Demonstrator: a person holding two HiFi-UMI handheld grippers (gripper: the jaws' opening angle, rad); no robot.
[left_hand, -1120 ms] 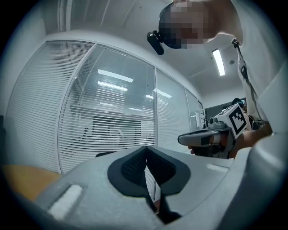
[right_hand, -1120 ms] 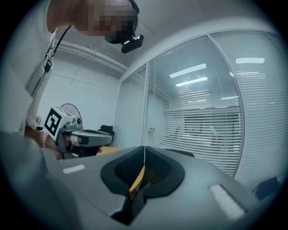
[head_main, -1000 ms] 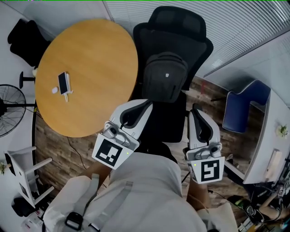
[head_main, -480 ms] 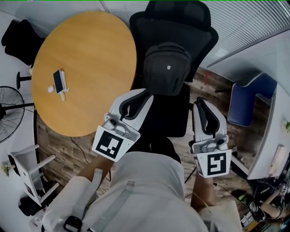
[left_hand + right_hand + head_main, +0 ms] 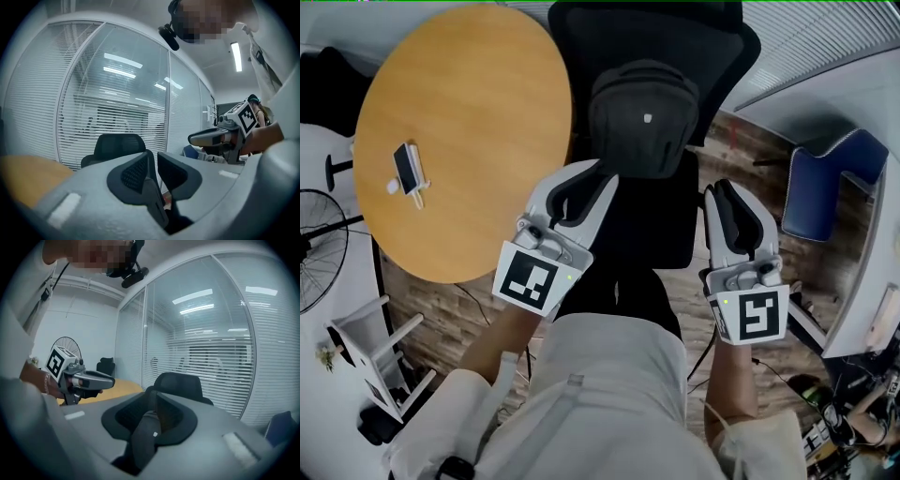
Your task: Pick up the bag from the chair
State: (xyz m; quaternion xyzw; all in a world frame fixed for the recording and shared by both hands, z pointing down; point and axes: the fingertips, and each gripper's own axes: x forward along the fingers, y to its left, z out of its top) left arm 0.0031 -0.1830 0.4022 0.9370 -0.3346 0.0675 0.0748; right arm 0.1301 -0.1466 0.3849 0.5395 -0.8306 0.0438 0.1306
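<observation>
Wood-plank floor [image 5: 422, 291] runs under a round wooden tabletop [image 5: 469, 112] at the left and a black office chair [image 5: 652, 33] at the top middle. A glass wall [image 5: 117, 93] with slatted blinds stands behind the chair. A phone [image 5: 406, 169] lies near the left edge of the tabletop. A standing fan [image 5: 319, 253] is at the far left and a blue chair [image 5: 825, 178] is off to the right.

The bag [image 5: 642, 117], a dark grey backpack with a small pale mark on its front, sits on the seat of the black chair. It is upright with its back against the backrest, near the seat's rear edge.

Both tools are held out over the front part of the seat and point toward the bag. The left tool [image 5: 595, 176] is nearer, with its tip just short of the bag's lower left corner but not touching it. Its jaws have just been opening, and the left gripper view shows a narrow gap with nothing between the pads [image 5: 136, 173]. The right tool [image 5: 728, 192] is off the seat's right edge, apart from the bag. Its jaws have also just been opening and are slightly spread. The dark bag shows through the gap in the right gripper view, but the pads do not press on it.
</observation>
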